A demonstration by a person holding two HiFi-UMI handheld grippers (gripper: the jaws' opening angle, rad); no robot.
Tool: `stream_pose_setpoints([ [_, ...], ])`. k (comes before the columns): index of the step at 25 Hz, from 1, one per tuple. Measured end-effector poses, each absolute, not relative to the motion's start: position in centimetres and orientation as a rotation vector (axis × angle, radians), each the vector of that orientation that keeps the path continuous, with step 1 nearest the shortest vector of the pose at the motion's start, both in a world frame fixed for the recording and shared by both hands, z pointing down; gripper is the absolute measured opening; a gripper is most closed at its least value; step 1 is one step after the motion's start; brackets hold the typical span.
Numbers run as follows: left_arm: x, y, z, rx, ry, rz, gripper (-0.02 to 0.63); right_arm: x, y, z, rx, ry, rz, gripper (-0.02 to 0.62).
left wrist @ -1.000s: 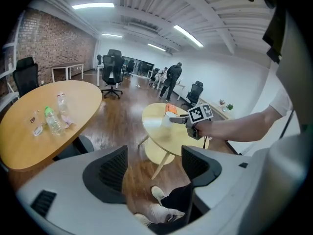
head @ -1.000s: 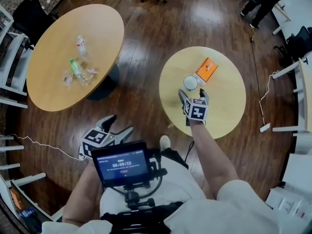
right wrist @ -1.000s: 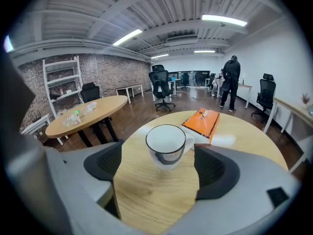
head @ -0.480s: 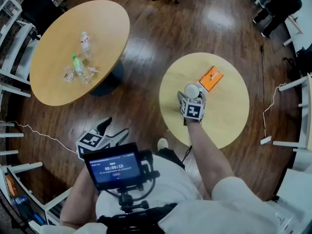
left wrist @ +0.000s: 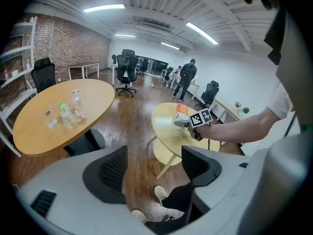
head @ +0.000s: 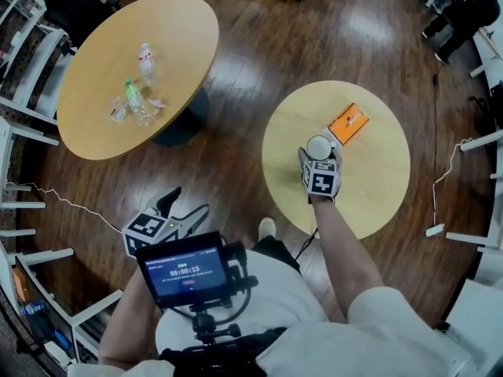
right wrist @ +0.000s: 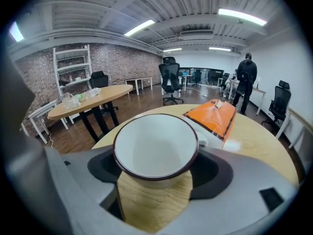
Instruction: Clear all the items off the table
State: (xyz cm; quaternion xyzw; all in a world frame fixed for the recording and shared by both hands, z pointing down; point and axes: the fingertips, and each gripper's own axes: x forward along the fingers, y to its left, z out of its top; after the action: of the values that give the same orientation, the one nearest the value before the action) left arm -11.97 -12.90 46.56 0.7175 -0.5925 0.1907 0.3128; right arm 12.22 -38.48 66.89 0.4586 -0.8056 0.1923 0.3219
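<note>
The white cup (right wrist: pixel 155 148) stands upright, mouth up, squarely between my right tongs (right wrist: pixel 155 180), which are closing on it, pads meeting its sides. It sits straight ahead of that hand, so the lift is the right hand's job. My left tongs (left wrist: pixel 149 168) hang released and empty, low over the wooden floor (head: pixel 236 77), well apart. Just beyond the cup lies an orange packet (right wrist: pixel 215 117). Both rest on the small round bench (head: pixel 369 187). A bigger bench (head: pixel 94 132) to the left carries bottles (head: pixel 134 104).
</note>
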Motion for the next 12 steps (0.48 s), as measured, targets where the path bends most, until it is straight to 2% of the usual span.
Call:
stream_pose_setpoints([
  [12, -10.7, -13.3, 46.8, 1.888, -1.594, 0.407, 0.344, 12.3, -34.3, 59.6, 1.021, -2.266, 0.386, 0.408],
])
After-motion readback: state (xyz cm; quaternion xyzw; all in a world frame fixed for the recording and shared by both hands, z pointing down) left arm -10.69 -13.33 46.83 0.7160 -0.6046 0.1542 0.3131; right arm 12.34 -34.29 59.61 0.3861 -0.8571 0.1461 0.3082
